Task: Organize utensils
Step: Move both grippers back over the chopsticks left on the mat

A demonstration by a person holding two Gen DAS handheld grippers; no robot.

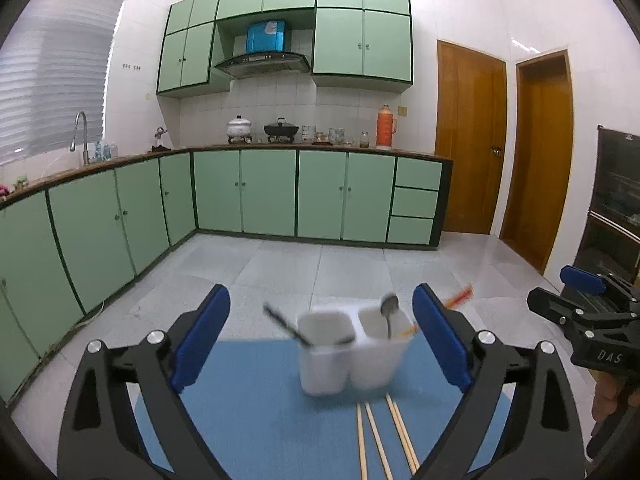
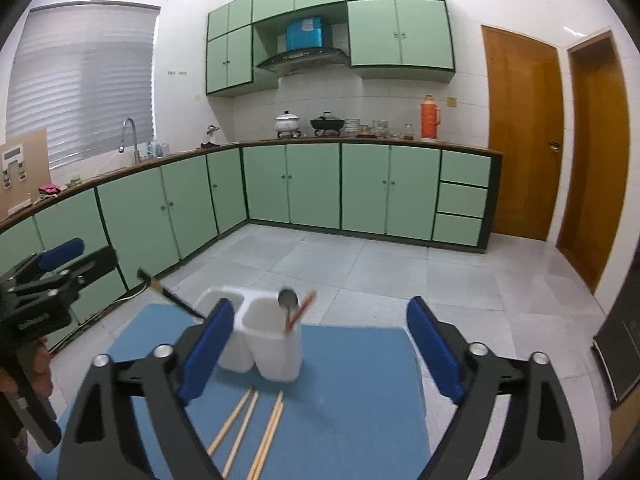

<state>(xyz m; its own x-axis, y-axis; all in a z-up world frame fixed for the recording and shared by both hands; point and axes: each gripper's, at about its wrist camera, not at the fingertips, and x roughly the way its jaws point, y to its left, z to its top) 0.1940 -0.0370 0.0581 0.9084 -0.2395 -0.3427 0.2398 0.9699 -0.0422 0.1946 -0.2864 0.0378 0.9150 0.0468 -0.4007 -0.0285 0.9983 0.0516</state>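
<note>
Blue matting [image 2: 352, 364] is spread over the work surface, and on it a white plastic two-compartment utensil holder [image 2: 260, 340] is stood upright; in its right compartment a metal spoon [image 2: 287, 302] is propped bowl-up beside an orange-tipped chopstick [image 2: 301, 312] that is leaned toward the right; from its left compartment a dark-handled utensil [image 2: 170, 294] is angled out to the left, its type not being discernible; four pale wooden chopsticks [image 2: 256, 428] are laid loose on the mat just in front of the holder, grouped as two rough pairs. The left gripper [image 1: 322, 340] is held wide apart, with nothing gripped between its blue-padded fingers [image 1: 202, 340]; the holder is framed between them, blurred, without contact being visible. The right gripper [image 2: 320, 350] is likewise spread fully and nothing is grasped by it; its left pad [image 2: 208, 354] is seen in front of the holder's left compartment, though touching cannot be confirmed. Green cabinets [image 2: 312, 184] are ranged along the far walls.
</note>
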